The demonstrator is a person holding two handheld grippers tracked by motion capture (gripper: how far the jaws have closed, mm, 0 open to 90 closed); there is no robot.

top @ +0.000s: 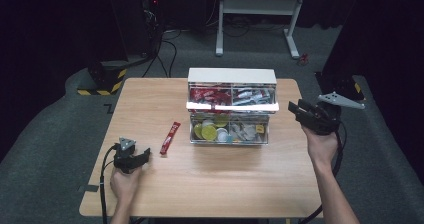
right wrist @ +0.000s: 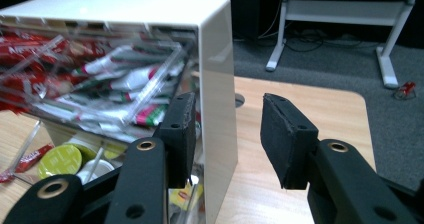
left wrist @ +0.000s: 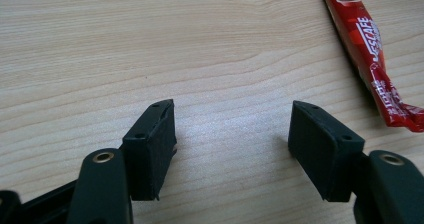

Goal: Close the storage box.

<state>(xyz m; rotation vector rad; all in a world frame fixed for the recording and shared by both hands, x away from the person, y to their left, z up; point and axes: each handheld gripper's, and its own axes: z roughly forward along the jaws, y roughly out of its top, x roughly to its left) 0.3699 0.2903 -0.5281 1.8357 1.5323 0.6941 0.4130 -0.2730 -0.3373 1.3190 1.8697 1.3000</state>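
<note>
Fingers (left wrist: 150, 149) of the left gripper (top: 131, 156) are spread wide with nothing between them, only bare pale wood-grain surface (top: 210, 184), on which the gripper rests low at the near left, held in the person's left hand (top: 124, 183). Just beyond and to the right of its tips lies the long red instant-coffee stick sachet (top: 170, 137), flat on the surface and apart from both fingers; in the left gripper view it (left wrist: 372, 54) runs down the right edge, past the right finger without touching it.

Farther off, in the middle of the surface, stands the white two-tier organiser box with clear plastic drawers (top: 231, 75). Its upper drawer, pulled out and tilted, holds red and white sachets; its lower drawer holds round green and yellow capsules.

Out at the right, the right gripper (top: 299, 110) is held above the surface in the person's right hand (top: 321, 145), pointing at the box's right end. Its fingers (right wrist: 287, 139) stand parted and hold nothing, and the white side wall (right wrist: 216, 84) of the box rises behind the gap between them.
</note>
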